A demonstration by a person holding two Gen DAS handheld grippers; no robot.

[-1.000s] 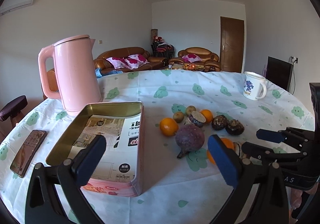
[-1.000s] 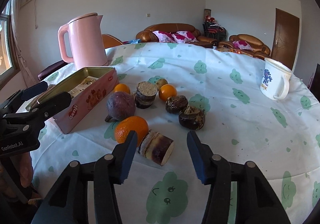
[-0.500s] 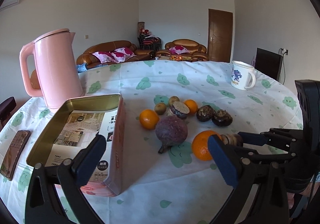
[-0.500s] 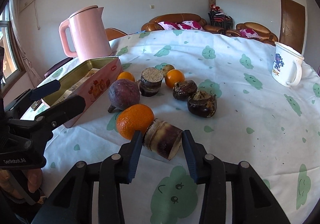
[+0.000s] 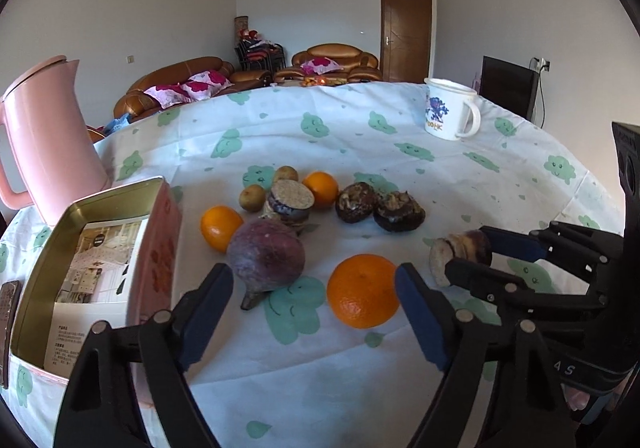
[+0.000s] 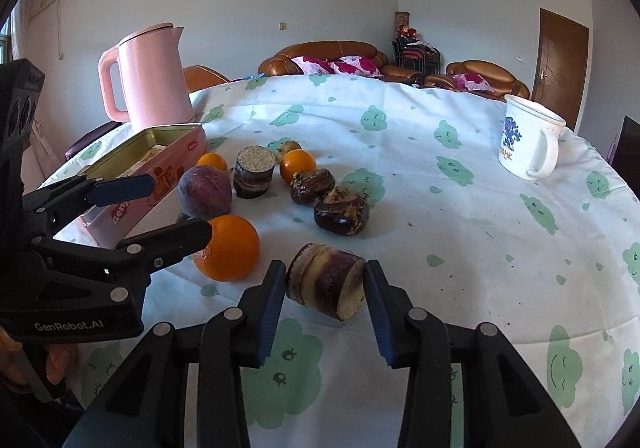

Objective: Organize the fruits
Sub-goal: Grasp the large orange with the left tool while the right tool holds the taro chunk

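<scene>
My right gripper (image 6: 325, 284) has closed on the sugarcane piece (image 6: 326, 285); my left gripper (image 5: 314, 302) has swung in towards the large orange (image 5: 363, 290).

A second ago my right pads stood apart around the piece; now they press its two sides as it lies on the bench (image 6: 460, 215) (just beside the large orange). Its long axis lies level, slanting across my view, the pale cut end facing near-right. My left jaws have just been closing but remain apart, the orange and the purple beet (image 5: 266, 255) just beyond the tips.
</scene>
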